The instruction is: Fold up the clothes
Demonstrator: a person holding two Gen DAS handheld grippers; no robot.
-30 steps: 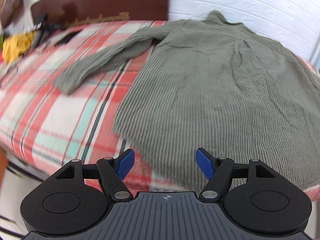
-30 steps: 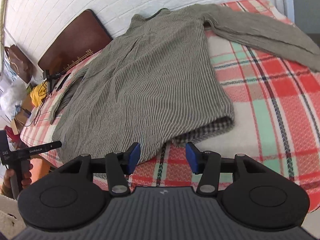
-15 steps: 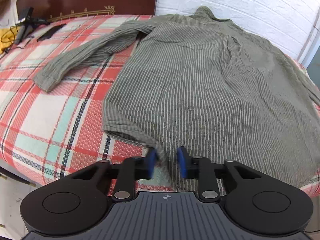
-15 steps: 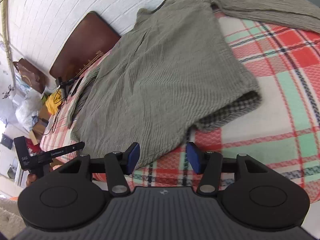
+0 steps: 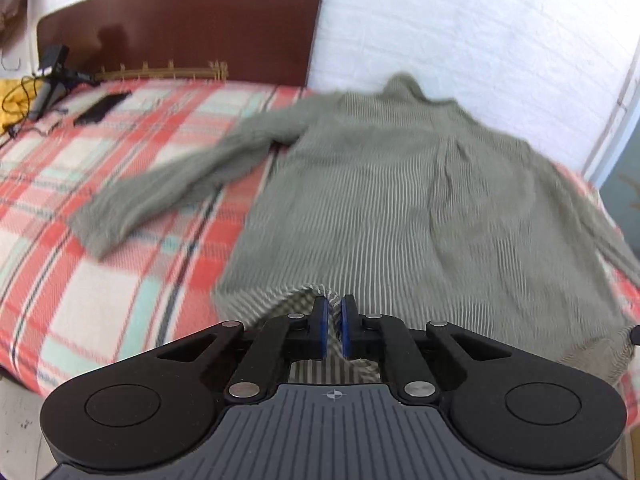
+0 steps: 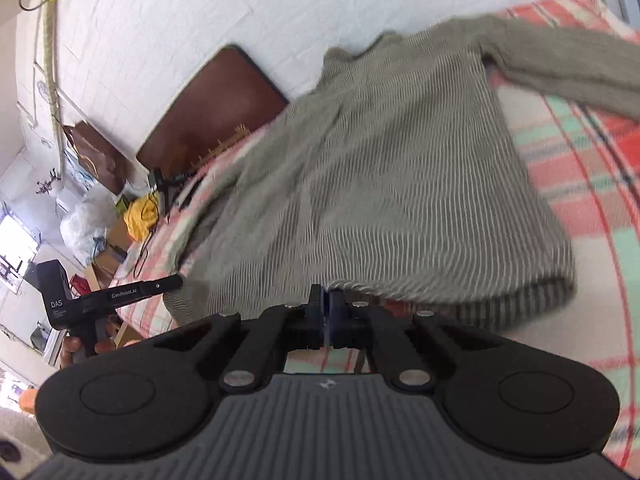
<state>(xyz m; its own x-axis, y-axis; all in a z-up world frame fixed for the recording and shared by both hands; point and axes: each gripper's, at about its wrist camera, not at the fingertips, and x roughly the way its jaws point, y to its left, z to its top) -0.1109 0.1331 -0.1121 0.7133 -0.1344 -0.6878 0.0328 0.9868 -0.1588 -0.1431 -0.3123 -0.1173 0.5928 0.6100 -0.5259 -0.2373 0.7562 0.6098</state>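
The grey-green striped shirt (image 5: 400,200) is spread back-up on the plaid bedspread (image 5: 100,208), with the collar toward the white brick wall (image 5: 460,32) and the bottom hem at the near edge of the bed. One sleeve (image 5: 172,188) is stretched out to the left side, and the other sleeve (image 6: 560,60) to the right side.

Compared with half a second ago, a clear change is seen. The left gripper (image 5: 334,328), whose jaws were then only partly drawn in around the hem, is now closed to a thin gap, and a fold of the hem is pinched between the blue pads. The right gripper (image 6: 325,316), which was wide apart above the cloth, is now also closed tight on the hem, nearer to the right corner. The hem is lifted a little at both places, so that the checked inner side (image 5: 296,304) is shown.

From this it is judged that the hem is now held at two points, and that the lower part can be carried toward the collar for a fold.

The fabric looks thin and soft, with fine pale stripes and some light wrinkles; both views are blurred by motion. A dark wooden headboard (image 5: 180,24) is seen behind the bed.
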